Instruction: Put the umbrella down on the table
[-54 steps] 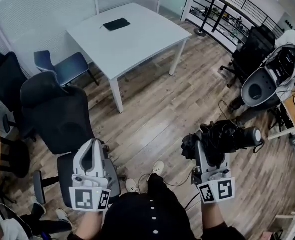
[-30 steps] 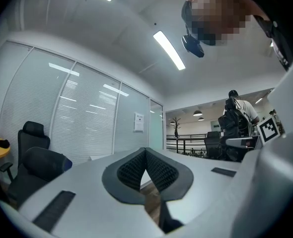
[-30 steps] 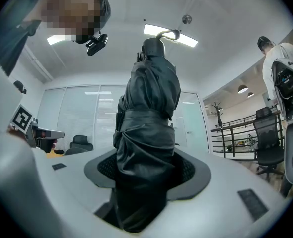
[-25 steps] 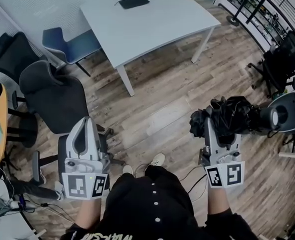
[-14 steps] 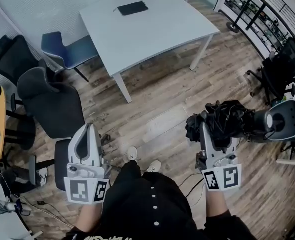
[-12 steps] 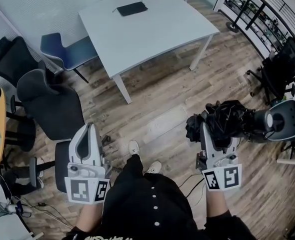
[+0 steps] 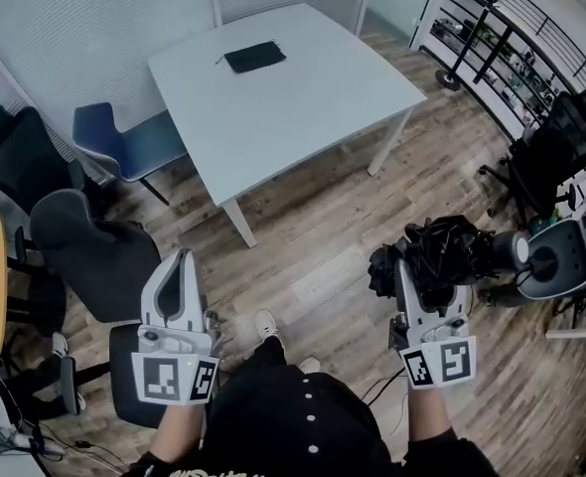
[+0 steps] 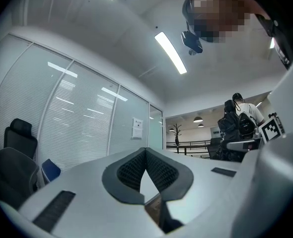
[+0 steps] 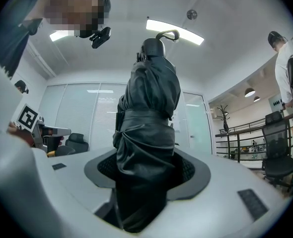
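Well short of the table (image 7: 303, 97), at left: left gripper (image 7: 182, 258) with tips pressed together, nothing between. At right, equally short of the table: right gripper (image 7: 413, 266) clamped around the folded umbrella (image 7: 447, 251), held crosswise. Keep the clamp firm, carry level past the table's near edge, lower onto bare top clear of the pouch (image 7: 254, 57), then release.
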`<state>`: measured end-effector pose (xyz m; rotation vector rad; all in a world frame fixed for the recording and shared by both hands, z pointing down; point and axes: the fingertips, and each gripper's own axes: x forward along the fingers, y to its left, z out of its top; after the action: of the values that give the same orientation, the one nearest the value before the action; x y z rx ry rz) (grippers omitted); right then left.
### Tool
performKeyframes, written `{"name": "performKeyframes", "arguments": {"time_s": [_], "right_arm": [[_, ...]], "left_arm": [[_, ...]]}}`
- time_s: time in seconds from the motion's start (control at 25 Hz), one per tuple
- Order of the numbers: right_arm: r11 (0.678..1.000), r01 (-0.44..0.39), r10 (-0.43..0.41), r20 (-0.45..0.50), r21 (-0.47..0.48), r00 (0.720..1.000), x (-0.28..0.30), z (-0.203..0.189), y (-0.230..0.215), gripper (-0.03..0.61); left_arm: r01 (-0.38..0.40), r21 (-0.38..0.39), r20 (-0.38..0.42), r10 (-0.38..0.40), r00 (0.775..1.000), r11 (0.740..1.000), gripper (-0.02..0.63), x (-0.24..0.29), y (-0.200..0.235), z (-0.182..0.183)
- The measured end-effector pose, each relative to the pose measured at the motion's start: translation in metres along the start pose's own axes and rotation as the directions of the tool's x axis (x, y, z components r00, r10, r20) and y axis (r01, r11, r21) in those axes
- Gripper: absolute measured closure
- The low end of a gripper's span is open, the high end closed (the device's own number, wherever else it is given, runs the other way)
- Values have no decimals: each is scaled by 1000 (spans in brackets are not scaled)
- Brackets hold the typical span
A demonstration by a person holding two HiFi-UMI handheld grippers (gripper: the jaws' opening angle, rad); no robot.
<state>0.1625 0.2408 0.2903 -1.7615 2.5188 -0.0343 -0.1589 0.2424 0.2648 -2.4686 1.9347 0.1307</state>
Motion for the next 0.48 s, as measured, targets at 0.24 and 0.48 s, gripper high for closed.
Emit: {"name": "performKeyframes", "arguments": {"time_s": [0.24, 0.48], "right_arm": [[1000, -7, 7, 2, 1, 1000, 21, 2, 4, 318], [1000, -1, 1, 24, 5, 1000, 23, 1, 3, 318]], "left_arm": [[-2, -10, -2, 2, 1000, 1000, 598, 13, 12, -3], [-7, -17, 15, 7, 1000, 1000, 598, 10, 18, -8]]}}
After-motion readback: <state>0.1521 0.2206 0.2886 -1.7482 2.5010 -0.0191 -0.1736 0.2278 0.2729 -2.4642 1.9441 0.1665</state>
